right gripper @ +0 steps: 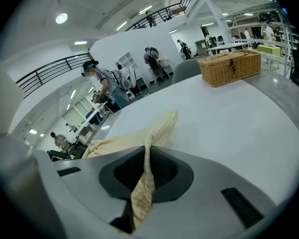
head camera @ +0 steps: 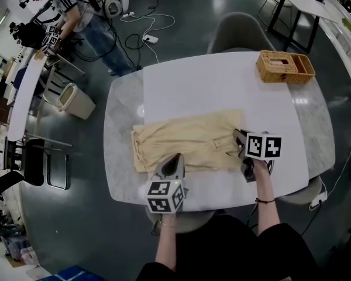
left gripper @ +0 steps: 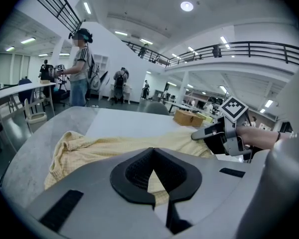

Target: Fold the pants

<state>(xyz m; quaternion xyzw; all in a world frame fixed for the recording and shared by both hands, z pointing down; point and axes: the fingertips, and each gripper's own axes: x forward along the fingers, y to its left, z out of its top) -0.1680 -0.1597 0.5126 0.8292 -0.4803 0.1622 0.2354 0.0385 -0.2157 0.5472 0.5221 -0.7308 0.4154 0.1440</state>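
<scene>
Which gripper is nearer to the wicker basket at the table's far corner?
Right. The right gripper, shut on an edge of the pants, is on the same side of the table as the basket. The left gripper grips the pants' near edge, farther away.

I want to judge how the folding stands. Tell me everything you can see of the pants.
The pants are pale yellow with a fine check, of thin soft cloth. They lie spread sideways on the white table, their left end bunched and reaching its grey marble part. The right tongs pinch a fold at the right end, raised off the table. The left tongs appear to pinch the near edge.
</scene>
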